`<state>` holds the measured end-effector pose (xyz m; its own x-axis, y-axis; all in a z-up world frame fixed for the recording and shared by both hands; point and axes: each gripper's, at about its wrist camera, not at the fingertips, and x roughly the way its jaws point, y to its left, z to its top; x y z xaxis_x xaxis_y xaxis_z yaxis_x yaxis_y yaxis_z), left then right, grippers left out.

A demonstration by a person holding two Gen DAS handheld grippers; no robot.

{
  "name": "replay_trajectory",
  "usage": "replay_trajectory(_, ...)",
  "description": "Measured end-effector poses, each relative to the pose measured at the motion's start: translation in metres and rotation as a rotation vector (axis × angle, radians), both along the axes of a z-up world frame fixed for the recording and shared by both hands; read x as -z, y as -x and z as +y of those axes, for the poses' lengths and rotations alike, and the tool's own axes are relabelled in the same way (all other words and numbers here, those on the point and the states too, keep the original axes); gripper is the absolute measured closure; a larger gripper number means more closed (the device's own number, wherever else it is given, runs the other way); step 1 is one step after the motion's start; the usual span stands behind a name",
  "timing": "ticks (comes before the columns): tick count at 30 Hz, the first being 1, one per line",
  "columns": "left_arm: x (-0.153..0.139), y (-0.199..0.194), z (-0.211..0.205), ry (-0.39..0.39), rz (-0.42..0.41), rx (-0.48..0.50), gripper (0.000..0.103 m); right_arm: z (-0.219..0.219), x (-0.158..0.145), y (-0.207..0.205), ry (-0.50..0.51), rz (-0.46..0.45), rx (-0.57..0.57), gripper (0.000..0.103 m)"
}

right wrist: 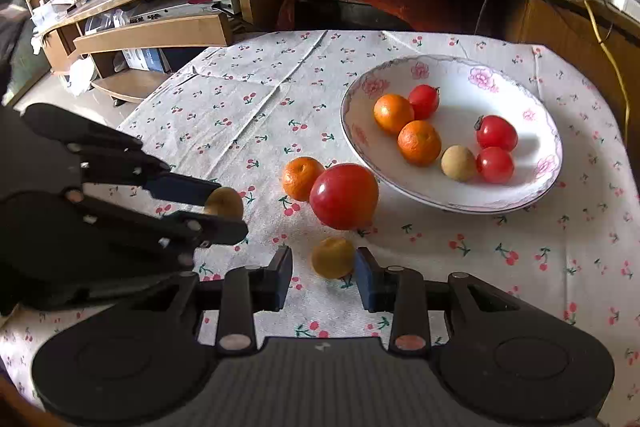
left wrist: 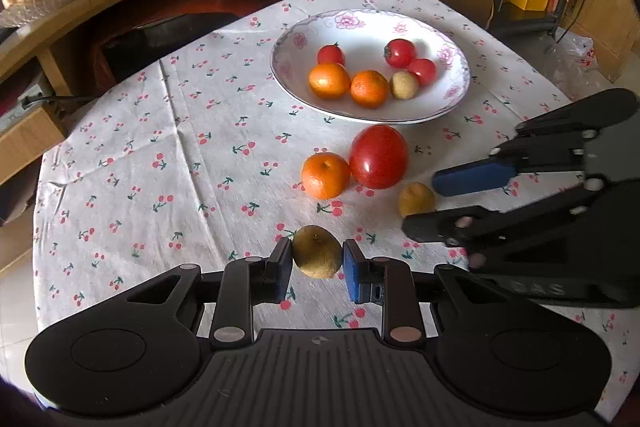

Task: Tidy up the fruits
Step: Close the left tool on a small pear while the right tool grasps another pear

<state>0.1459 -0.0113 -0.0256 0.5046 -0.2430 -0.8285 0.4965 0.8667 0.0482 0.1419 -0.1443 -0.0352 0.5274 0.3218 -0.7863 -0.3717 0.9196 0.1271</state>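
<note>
Nearest the lens in the left wrist view, the left gripper (left wrist: 317,269) has a small brownish-yellow fruit (left wrist: 318,251) between its pads at the bottom centre – both pads look pressed to its sides, so it reads as clamped, though lift off the tablecloth (left wrist: 140,147) cannot be told. In the right wrist view the right gripper (right wrist: 323,277) stands apart around a second small yellow fruit (right wrist: 333,257), its right pad touching or nearly so, a gap on the left – not yet closed. The plate (right wrist: 532,195) lies ahead and to the upper right of both claws, already holding small tomatoes, mandarins and one pale fruit. A big tomato (right wrist: 344,195) and a loose mandarin (right wrist: 301,178) sit touching, between the claws and the plate's near rim, so the carry likely must pass over or beside them.
</note>
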Motion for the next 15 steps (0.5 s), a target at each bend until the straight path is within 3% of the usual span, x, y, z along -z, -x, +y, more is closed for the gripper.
replay_trajectory(15,0.014,-0.002,0.004,-0.025,0.016,-0.024,0.05,0.001,0.011,-0.01,0.013,0.027,0.044,0.068)
